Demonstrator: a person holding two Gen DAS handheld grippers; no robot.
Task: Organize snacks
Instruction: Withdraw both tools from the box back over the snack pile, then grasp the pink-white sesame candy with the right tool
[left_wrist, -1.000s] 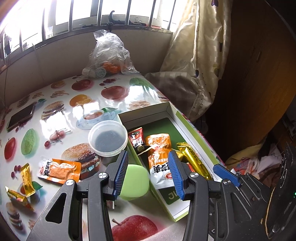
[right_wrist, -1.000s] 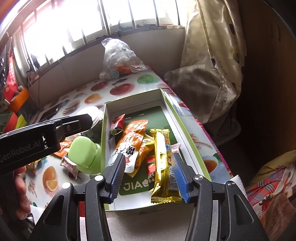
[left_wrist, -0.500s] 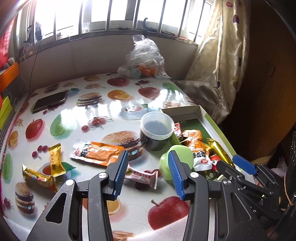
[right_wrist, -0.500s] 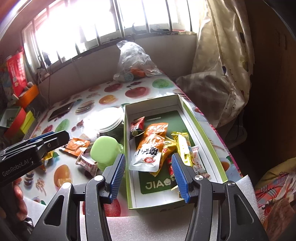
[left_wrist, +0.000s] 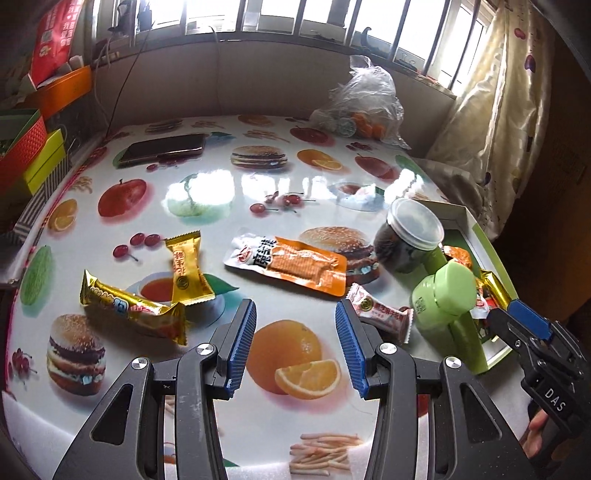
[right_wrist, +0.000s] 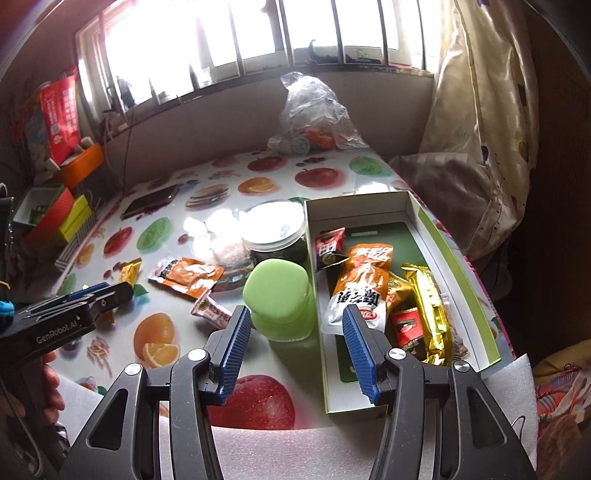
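My left gripper (left_wrist: 295, 347) hangs with jaws parted and empty over the table (left_wrist: 229, 192); the orange snack pouch (left_wrist: 291, 264) lies just beyond its fingertips. My right gripper (right_wrist: 291, 354) is parted and empty too, with the snack box (right_wrist: 458, 258) ahead to its right.

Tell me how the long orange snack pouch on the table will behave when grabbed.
The orange pouch lies flat and thin, so it is probably light and floppy, sagging at its free end. Its glossy film looks slippery. On the shiny table it would likely slide when pushed.
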